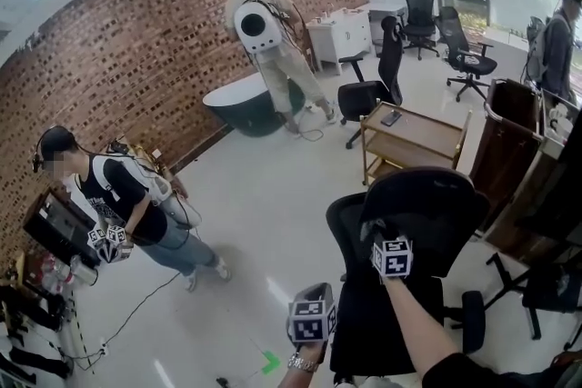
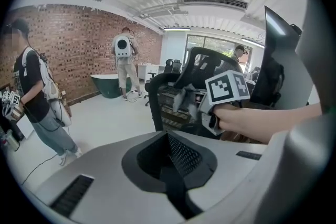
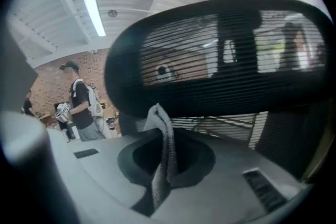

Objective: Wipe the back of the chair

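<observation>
The right gripper point(image 1: 375, 236) pinches a grey cloth point(image 3: 164, 144) against the chair back point(image 1: 427, 204), so wiping seems underway. The left gripper point(image 2: 176, 165) hangs nearer, pressed together and empty. The next move likely calls for sweeping the cloth across the mesh.

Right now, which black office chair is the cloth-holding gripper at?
The nearest mesh chair, bottom right in head view: the right gripper holds a grey cloth at its headrest. Others stand farther off.
</observation>
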`<action>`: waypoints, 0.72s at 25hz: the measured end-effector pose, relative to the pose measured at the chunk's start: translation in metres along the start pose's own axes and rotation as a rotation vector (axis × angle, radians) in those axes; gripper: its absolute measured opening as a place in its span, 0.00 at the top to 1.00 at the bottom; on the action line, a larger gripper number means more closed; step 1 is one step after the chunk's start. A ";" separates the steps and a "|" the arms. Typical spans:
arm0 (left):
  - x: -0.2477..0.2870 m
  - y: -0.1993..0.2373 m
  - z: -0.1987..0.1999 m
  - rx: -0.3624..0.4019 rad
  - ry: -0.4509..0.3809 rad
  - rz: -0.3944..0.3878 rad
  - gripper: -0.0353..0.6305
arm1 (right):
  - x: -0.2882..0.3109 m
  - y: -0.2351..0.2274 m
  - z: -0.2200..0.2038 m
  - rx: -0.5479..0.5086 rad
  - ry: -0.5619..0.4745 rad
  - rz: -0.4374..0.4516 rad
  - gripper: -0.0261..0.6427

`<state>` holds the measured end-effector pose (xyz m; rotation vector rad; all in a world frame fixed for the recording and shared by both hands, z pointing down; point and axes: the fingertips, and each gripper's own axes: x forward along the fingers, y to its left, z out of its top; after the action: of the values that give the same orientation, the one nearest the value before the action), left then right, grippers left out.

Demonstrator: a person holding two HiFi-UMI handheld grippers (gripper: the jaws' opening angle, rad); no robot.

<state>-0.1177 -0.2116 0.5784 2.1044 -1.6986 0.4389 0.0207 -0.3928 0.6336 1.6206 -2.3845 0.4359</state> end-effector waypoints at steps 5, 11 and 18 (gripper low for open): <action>0.015 -0.013 0.005 0.010 0.004 -0.039 0.94 | -0.052 -0.136 0.002 0.062 -0.044 -0.259 0.94; 0.028 -0.045 0.007 0.025 0.011 -0.097 0.95 | -0.131 -0.263 -0.029 0.146 -0.014 -0.482 0.94; 0.028 -0.052 0.003 0.017 0.009 -0.090 0.94 | -0.141 -0.202 -0.027 0.163 -0.060 -0.370 0.94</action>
<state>-0.0608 -0.2271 0.5836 2.1778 -1.5934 0.4361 0.2608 -0.3314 0.6335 2.1189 -2.0645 0.5240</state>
